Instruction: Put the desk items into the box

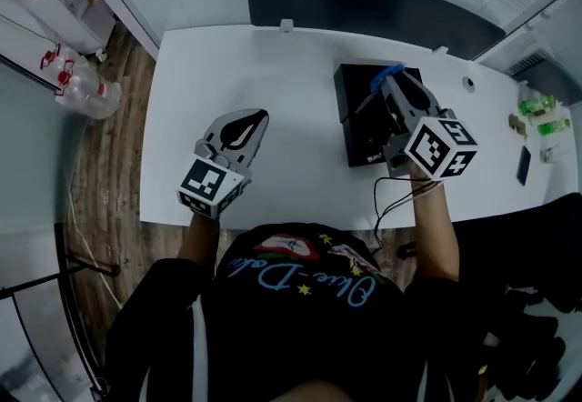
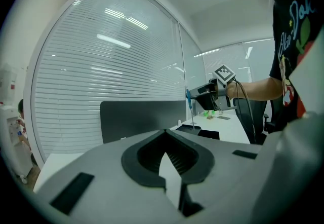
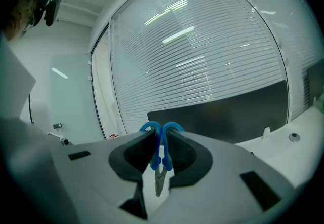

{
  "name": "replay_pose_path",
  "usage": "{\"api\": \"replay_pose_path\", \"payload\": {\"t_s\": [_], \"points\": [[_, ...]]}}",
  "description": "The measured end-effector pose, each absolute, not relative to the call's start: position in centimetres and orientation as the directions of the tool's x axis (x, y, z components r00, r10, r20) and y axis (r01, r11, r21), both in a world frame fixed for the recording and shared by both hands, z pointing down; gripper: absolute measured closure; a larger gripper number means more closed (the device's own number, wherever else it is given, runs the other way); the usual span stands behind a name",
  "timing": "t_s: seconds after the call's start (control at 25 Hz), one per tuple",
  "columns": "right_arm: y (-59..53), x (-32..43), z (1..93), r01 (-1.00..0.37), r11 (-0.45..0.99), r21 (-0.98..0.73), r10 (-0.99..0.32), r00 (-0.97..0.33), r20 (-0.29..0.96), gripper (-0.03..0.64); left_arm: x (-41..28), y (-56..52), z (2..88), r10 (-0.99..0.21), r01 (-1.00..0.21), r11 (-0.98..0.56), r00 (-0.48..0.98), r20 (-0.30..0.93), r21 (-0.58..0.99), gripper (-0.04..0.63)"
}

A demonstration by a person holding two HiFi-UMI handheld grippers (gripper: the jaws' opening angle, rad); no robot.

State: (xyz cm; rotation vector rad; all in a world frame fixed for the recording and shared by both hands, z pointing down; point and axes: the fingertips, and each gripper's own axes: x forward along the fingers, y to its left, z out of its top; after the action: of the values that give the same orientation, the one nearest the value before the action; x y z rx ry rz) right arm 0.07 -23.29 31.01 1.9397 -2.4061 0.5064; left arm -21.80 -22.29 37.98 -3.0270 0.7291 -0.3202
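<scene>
Worktop: a white worktop (image 1: 300,64) is seen from above, with a dark panel (image 1: 364,0) standing along its far edge.

Box: a black box (image 1: 356,123) is set on the right half of the worktop, well apart from the left gripper; its far side is covered by the right gripper in the head view.

Left gripper: the left gripper (image 1: 257,116) is held over the left front part of the worktop. Its fingers (image 2: 147,154) are clenched together, and nothing is seen between them.

Right gripper: the right gripper (image 1: 389,80) is held over the box and pointed towards the dark panel. Its fingers (image 3: 185,154) are clamped on the scissors.

Scissors: a pair of scissors (image 3: 161,154) with blue handles is gripped by the handles. In the left gripper view the handles are seen uppermost, with the blades hanging down above the box.

Small items: some green things (image 1: 536,109) and a flat dark thing (image 1: 525,164) are left at the far right end of the worktop; what they are cannot be made out.
</scene>
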Motion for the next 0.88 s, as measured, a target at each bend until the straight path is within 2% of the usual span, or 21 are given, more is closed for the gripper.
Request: {"api": "replay_pose_path", "payload": {"t_s": [0.28,0.56,0.88], "points": [[-24.0,-0.2,31.3,-0.942,0.194,-0.273,-0.946,-0.254,0.202,0.535,-24.1,-22.3,37.9,-0.513,-0.518,-0.855,0.843,0.161,-0.008,0.586],[-26.2,-3.6,30.4,-0.907,0.296,-0.300,-0.923,-0.352,0.154,0.535,-28.0,-22.9,37.8,-0.608,-0.615,-0.788,0.777,0.164,-0.014,0.586],[-25.7,-4.3,30.2,-0.881,0.350,-0.318,-0.899,-0.412,0.150,0.535,-27.2,-22.0,36.8,-0.641,-0.645,-0.764,0.755,0.140,-0.021,0.586]]}}
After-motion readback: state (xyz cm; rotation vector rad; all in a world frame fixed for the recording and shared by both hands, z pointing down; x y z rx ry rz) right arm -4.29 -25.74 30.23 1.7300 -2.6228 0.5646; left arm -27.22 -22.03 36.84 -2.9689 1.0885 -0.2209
